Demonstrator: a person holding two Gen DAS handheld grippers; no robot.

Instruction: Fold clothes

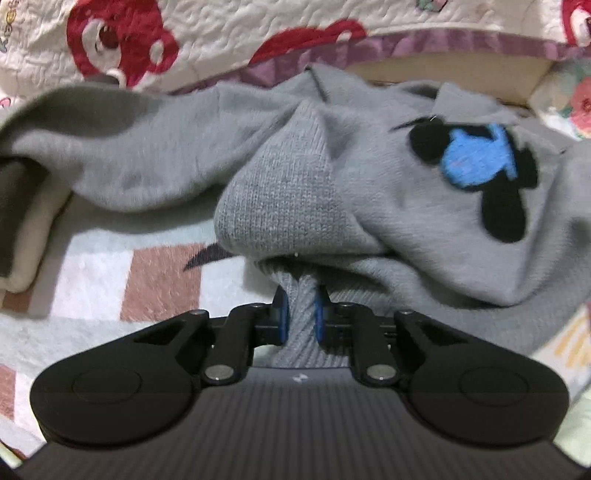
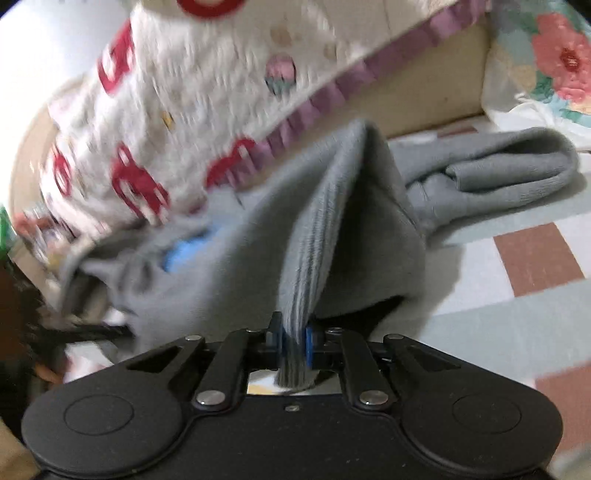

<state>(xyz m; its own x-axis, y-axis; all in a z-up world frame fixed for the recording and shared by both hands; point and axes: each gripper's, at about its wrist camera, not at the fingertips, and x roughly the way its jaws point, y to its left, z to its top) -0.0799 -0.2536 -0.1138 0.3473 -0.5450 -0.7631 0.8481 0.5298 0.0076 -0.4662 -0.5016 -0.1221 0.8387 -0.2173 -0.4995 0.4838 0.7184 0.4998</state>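
A grey knit sweater (image 1: 295, 177) with a black and blue patch (image 1: 476, 162) is lifted off a checked blanket (image 1: 110, 280). My left gripper (image 1: 300, 314) is shut on a ribbed edge of the sweater, pinched between its blue pads. In the right wrist view my right gripper (image 2: 293, 338) is shut on another ribbed edge of the same sweater (image 2: 332, 221). A grey sleeve (image 2: 509, 173) lies on the blanket at the right. The view is blurred by motion.
A white quilt with red bears (image 1: 184, 33) and a purple frill lies behind the sweater, also in the right wrist view (image 2: 166, 122). A floral pillow (image 2: 546, 66) sits at the far right. A beige folded fabric (image 1: 22, 221) lies at the left.
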